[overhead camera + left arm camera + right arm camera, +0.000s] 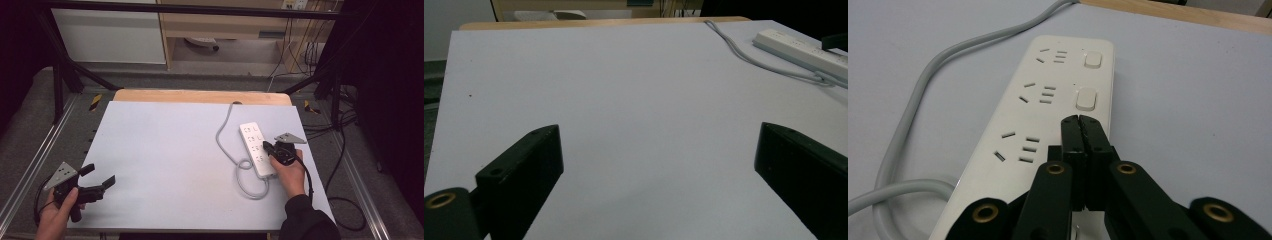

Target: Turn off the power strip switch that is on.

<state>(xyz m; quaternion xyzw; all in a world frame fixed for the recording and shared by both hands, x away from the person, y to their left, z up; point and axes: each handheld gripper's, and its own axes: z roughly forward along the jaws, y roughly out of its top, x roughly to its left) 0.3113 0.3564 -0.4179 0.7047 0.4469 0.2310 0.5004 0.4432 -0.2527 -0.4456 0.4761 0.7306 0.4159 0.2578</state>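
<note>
With the closed right tool (pixel 1079 120) poised over the white plastic power strip (pixel 1048 125), its rocker switch (pixel 1086 99) could be missed and the light strip pushed aside.

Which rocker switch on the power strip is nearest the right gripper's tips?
The nearer of the two visible switches, just beyond the shut right gripper; the other switch sits farther along the power strip.
</note>
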